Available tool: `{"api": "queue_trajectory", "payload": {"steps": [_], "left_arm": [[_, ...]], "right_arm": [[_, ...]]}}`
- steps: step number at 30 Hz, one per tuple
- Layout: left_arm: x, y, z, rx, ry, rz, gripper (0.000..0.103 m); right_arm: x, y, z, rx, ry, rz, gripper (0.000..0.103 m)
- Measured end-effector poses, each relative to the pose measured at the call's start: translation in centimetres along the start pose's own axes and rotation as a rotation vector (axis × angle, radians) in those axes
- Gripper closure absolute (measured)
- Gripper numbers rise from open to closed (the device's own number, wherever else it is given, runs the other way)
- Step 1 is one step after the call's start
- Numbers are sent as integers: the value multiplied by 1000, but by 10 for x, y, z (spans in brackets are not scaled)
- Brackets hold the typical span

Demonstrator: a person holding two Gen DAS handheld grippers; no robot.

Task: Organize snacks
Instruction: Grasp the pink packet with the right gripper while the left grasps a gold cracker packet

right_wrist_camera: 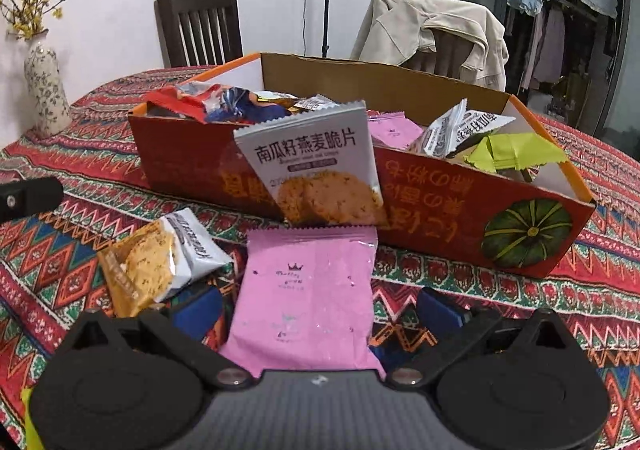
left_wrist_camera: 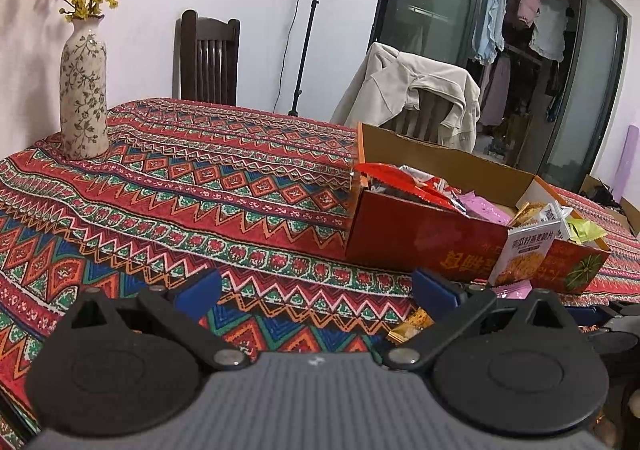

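Now my right gripper is wide open around the flat pink plastic snack packet, lying lengthwise toward the red cardboard box. My left gripper is open, holding nothing.

Floral vase of yellow blossoms at ten o'clock; dark wooden chair at twelve; beige jacket draped at one.

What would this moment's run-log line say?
left claw: open, empty | right claw: open around pink packet | oat-crisp packet: leaning on red box
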State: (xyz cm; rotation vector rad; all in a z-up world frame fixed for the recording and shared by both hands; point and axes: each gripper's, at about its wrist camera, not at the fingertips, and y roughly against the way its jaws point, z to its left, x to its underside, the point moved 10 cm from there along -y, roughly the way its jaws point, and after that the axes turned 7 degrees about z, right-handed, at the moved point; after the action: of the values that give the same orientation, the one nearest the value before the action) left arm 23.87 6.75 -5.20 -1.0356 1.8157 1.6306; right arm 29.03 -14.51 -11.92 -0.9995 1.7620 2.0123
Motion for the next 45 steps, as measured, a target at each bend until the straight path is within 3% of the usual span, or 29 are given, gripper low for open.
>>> {"api": "queue_trajectory", "payload": {"steps": [10, 12, 14, 30, 35, 45], "left_arm": [[3, -3, 3, 4, 19, 19, 0], [3, -3, 3, 13, 22, 21, 0], [4, -4, 3, 11, 25, 23, 0], [6, -12, 0, -18, 13, 60, 0], [10, -19, -17, -18, -54, 128, 0], [18, -40, -68, -25, -213, 224, 0]], "right_arm": [[-1, -1, -4, -36, -8, -27, 1], [-2, 2, -3, -38, -4, -40, 14], [-4, 6, -1, -45, 2, -61, 40], [0, 49, -31, -3, -42, -145, 43], [2, 62, -47, -4, -89, -197, 43], [9, 69, -60, -36, -139, -219, 43]]}}
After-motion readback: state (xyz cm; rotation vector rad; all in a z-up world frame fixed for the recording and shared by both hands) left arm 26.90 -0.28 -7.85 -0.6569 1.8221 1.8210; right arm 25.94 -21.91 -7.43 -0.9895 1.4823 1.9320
